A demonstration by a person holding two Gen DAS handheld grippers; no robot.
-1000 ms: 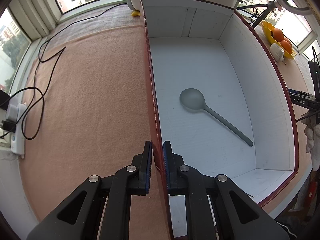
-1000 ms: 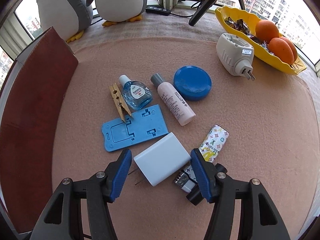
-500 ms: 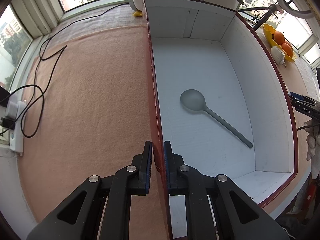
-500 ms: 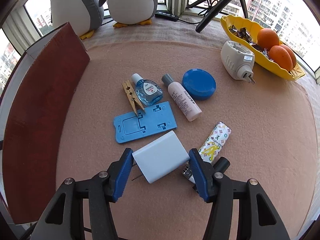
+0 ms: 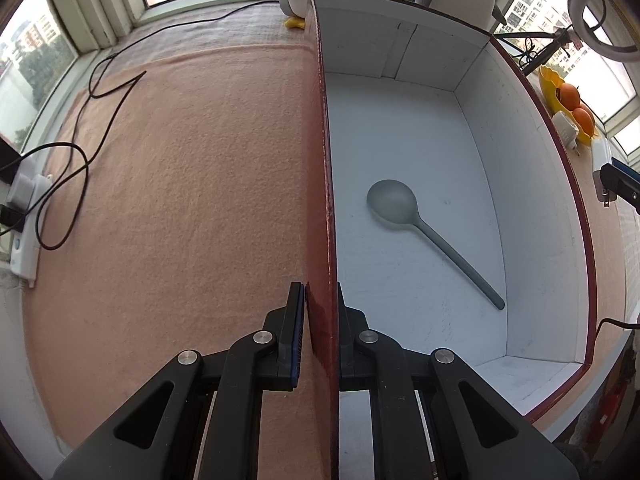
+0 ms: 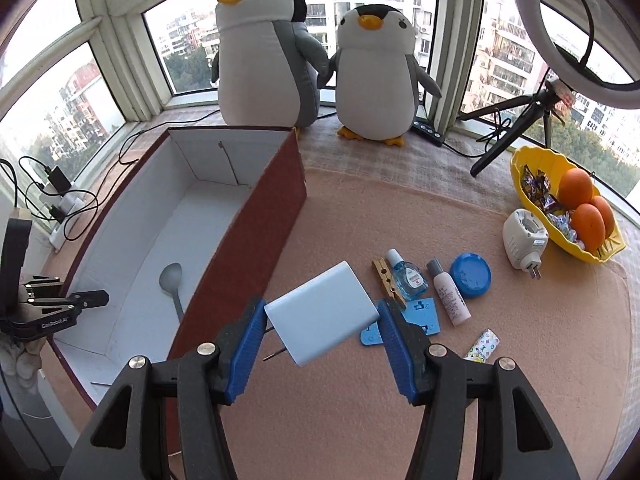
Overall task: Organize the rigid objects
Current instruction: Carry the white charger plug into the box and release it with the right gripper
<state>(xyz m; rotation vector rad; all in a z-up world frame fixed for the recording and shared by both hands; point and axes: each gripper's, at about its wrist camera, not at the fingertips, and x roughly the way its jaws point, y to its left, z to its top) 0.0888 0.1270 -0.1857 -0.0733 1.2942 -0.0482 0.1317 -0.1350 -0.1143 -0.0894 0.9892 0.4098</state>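
Observation:
My left gripper (image 5: 319, 300) is shut on the left wall of the red box (image 5: 322, 128), white inside, where a grey spoon (image 5: 424, 232) lies on the floor. My right gripper (image 6: 322, 320) is shut on a white charger block (image 6: 322, 318), its prongs pointing lower left, lifted above the pink mat beside the box's right wall (image 6: 256, 240). The spoon (image 6: 173, 284) and the left gripper (image 6: 76, 302) show in the right wrist view too. The charger (image 5: 602, 160) peeks in at the far right of the left wrist view.
On the mat to the right lie a clothespin (image 6: 386, 282), an eye-drop bottle (image 6: 406, 276), a small lotion bottle (image 6: 450, 298), a blue lid (image 6: 470, 274), a blue phone stand (image 6: 420, 316), a patterned lighter (image 6: 482, 344) and a white plug-in device (image 6: 522, 240). A yellow fruit bowl (image 6: 520, 176), two penguin plushies (image 6: 264, 52), cables behind.
My right gripper has lifted the white charger off the mat and carried it up and left toward the box. The left gripper has kept its hold on the box wall.

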